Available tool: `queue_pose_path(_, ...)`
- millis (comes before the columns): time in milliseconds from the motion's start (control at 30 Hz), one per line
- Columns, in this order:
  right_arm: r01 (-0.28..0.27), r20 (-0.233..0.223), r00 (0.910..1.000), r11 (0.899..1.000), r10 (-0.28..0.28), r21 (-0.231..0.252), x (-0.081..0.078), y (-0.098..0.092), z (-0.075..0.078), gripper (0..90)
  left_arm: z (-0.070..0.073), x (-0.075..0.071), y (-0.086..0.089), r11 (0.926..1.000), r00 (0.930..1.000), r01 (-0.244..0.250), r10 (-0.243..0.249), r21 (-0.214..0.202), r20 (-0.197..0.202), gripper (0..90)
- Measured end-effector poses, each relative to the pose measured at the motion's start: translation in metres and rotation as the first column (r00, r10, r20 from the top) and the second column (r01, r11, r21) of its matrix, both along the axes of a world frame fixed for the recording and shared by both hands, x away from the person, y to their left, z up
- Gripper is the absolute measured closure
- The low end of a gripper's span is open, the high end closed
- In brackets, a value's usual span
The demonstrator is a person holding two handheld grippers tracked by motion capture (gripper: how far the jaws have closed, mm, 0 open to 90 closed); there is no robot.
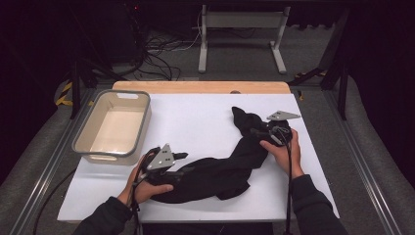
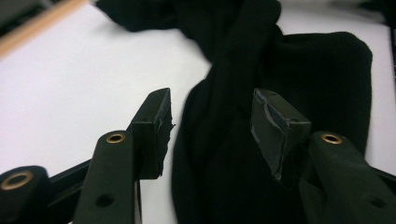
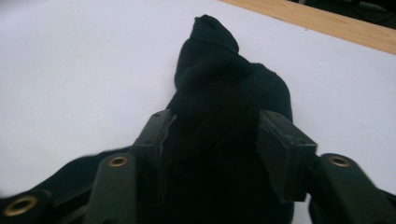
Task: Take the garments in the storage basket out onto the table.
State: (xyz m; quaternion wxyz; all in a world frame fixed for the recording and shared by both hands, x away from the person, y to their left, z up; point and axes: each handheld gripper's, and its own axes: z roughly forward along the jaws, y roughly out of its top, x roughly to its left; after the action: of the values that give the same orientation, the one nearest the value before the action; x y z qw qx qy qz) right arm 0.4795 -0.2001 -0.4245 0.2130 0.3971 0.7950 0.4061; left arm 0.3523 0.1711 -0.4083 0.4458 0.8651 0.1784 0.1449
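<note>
White table top (image 1: 195,122) with wooden far edge, dark room behind. Black garment (image 1: 220,169) strung from near-left toward right edge. Left gripper (image 2: 210,126) and right gripper (image 3: 212,149) astride its ends, jaws apart, cloth between, unpinched. Grey bin (image 1: 113,125) at far-left corner.

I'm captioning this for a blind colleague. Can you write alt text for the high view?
A crumpled black cloth garment lies across a white table, with a person's left gripper at its near end and right gripper at its far end. A grey plastic tub sits at the left.
</note>
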Motion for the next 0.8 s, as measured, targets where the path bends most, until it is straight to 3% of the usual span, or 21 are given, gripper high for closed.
queue_pose_path(67, 0.001, -0.011, 0.9999, 0.999, -0.001, -0.045, 0.012, 0.005, -0.001, 54.1, -0.006, 0.014, -0.013, 0.9987, 0.9998, 0.007, -0.006, 0.050, -0.021, 49.6)
queue_pose_path(100, -0.001, -0.017, 0.9999, 0.998, 0.000, -0.058, 0.017, 0.006, -0.002, 62.0, -0.008, 0.018, -0.018, 0.9972, 0.9995, 0.016, -0.014, 0.073, -0.029, 49.7)
queue_pose_path(133, -0.003, -0.024, 0.9997, 0.999, 0.001, -0.051, 0.020, 0.007, -0.003, 66.5, -0.013, 0.027, -0.026, 0.9948, 0.9987, 0.032, -0.028, 0.096, -0.044, 49.7)
queue_pose_path(233, 0.004, -0.038, 0.9993, 0.997, -0.007, -0.072, 0.028, 0.010, -0.006, 79.5, -0.021, 0.038, -0.036, 0.9919, 0.9960, 0.044, -0.034, 0.119, -0.083, 51.6)
queue_pose_path(300, -0.009, -0.045, 0.9990, 0.998, 0.006, -0.066, 0.030, 0.012, -0.006, 83.5, -0.028, 0.045, -0.042, 0.9899, 0.9935, 0.054, -0.040, 0.131, -0.106, 56.3)
queue_pose_path(367, -0.005, -0.032, 0.9995, 0.997, 0.003, -0.081, 0.031, 0.015, -0.004, 86.3, -0.034, 0.049, -0.047, 0.9843, 0.9908, 0.060, -0.039, 0.166, -0.129, 62.6)
queue_pose_path(467, 0.001, -0.004, 1.0000, 0.998, -0.001, -0.067, 0.031, 0.017, 0.005, 88.0, -0.042, 0.051, -0.053, 0.9772, 0.9878, 0.062, -0.031, 0.203, -0.153, 70.5)
queue_pose_path(533, 0.001, 0.037, 0.9993, 0.999, 0.001, -0.046, 0.030, 0.020, 0.015, 88.2, -0.043, 0.051, -0.053, 0.9795, 0.9883, 0.056, -0.027, 0.193, -0.150, 79.6)
queue_pose_path(600, -0.002, 0.045, 0.9990, 0.999, 0.004, -0.042, 0.029, 0.021, 0.018, 88.2, -0.042, 0.051, -0.052, 0.9794, 0.9882, 0.057, -0.027, 0.194, -0.151, 81.1)
queue_pose_path(633, -0.007, 0.089, 0.9960, 1.000, 0.008, -0.015, 0.026, 0.025, 0.031, 88.2, -0.042, 0.051, -0.051, 0.9795, 0.9878, 0.056, -0.026, 0.194, -0.153, 83.4)
queue_pose_path(700, -0.012, 0.109, 0.9940, 1.000, 0.011, 0.009, 0.024, 0.026, 0.037, 88.3, -0.040, 0.049, -0.049, 0.9807, 0.9892, 0.032, -0.003, 0.193, -0.146, 84.0)
queue_pose_path(800, -0.037, 0.184, 0.9825, 0.998, 0.028, 0.044, 0.015, 0.033, 0.057, 88.3, -0.028, 0.043, -0.036, 0.9837, 0.9961, -0.025, 0.039, 0.178, -0.079, 84.6)
